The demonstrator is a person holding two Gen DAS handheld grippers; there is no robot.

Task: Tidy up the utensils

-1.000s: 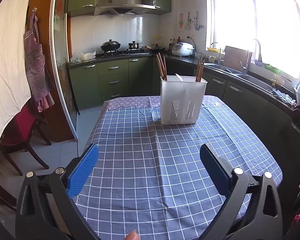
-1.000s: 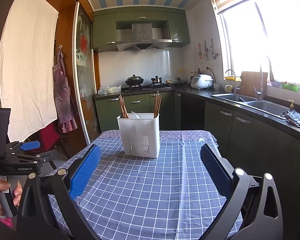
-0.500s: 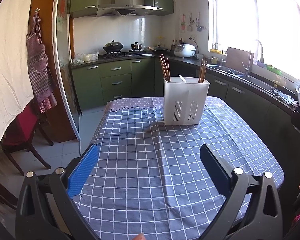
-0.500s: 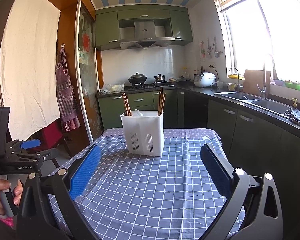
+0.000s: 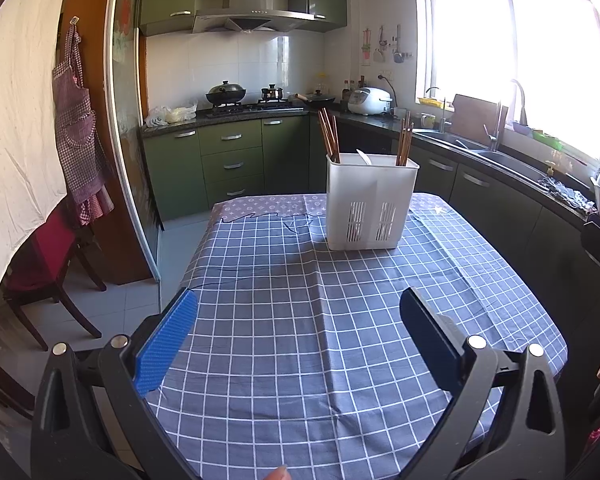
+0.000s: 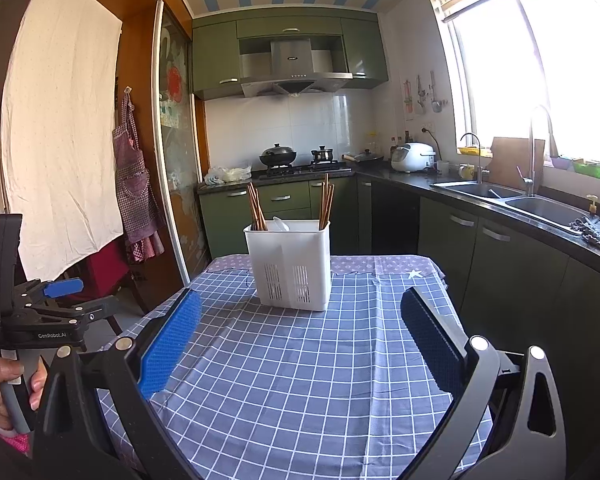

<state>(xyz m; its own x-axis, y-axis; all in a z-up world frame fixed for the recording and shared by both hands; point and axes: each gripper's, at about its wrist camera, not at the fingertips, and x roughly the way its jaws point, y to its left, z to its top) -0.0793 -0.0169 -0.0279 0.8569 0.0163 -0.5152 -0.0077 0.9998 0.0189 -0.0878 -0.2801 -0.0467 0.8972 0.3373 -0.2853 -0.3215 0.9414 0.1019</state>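
Note:
A white plastic utensil holder [image 5: 370,204] stands upright at the far end of the table with the blue checked cloth [image 5: 300,320]. Brown chopsticks [image 5: 329,136] stick up from its left compartment and more chopsticks [image 5: 404,140] from its right one. A white spoon [image 5: 363,157] shows in the middle. The holder also shows in the right wrist view [image 6: 290,266]. My left gripper [image 5: 298,306] is open and empty, above the near half of the table. My right gripper [image 6: 300,310] is open and empty, a little short of the holder. The left gripper also shows at the left edge of the right wrist view [image 6: 62,288].
Green kitchen cabinets and a dark counter [image 5: 500,164] with a sink run along the right. A stove with pots [image 5: 240,100] is at the back. A red chair [image 5: 48,264] stands left of the table, by a hanging apron [image 5: 78,120].
Both wrist views have tilted up a little and drawn slightly nearer the holder, which now sits lower in the frames. Both grippers stay open and empty.

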